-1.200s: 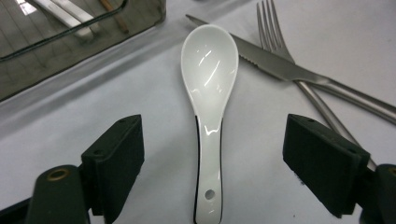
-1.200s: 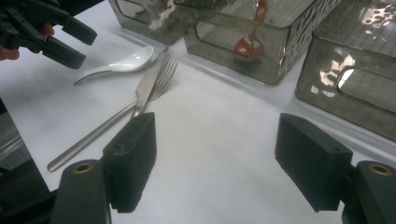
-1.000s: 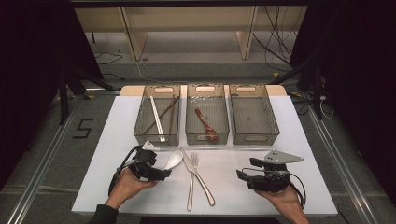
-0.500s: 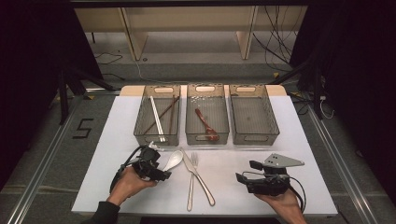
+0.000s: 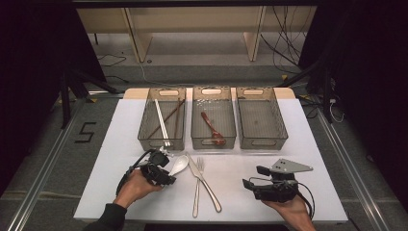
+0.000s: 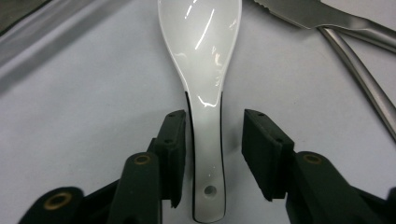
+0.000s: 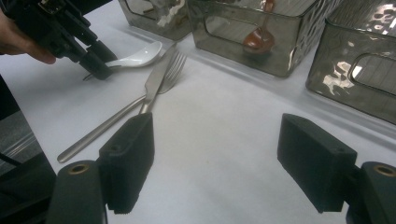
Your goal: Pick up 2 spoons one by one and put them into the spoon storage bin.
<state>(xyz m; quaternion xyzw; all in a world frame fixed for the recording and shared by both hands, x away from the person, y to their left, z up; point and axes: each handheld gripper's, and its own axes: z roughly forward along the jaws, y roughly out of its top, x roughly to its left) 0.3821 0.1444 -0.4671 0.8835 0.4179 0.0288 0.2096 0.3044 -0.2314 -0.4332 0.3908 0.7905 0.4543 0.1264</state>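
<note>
A white table (image 5: pixel 120 192) takes up the middle of the room, with three grey bins along its far edge. The left bin (image 5: pixel 144 127) holds chopsticks, the middle bin (image 5: pixel 197 122) a brown wooden spoon (image 5: pixel 213 129), and the right bin (image 5: pixel 261 120) sits beside it. At the near right, the right gripper (image 5: pixel 252 178) rests in the person's hand on bare table, its jaws spread wide with nothing between them. At the near left, the left gripper (image 5: pixel 168 174) reaches for the white ceramic spoon (image 6: pixel 205 88), which lies flat on the table just in front of the left bin. Its jaws have just been closing and now straddle the spoon's handle, one pad about touching, the other a small gap away. Just right of the spoon lie a knife (image 5: pixel 204 180) and a fork (image 5: pixel 197 190), crossed over each other.
</note>
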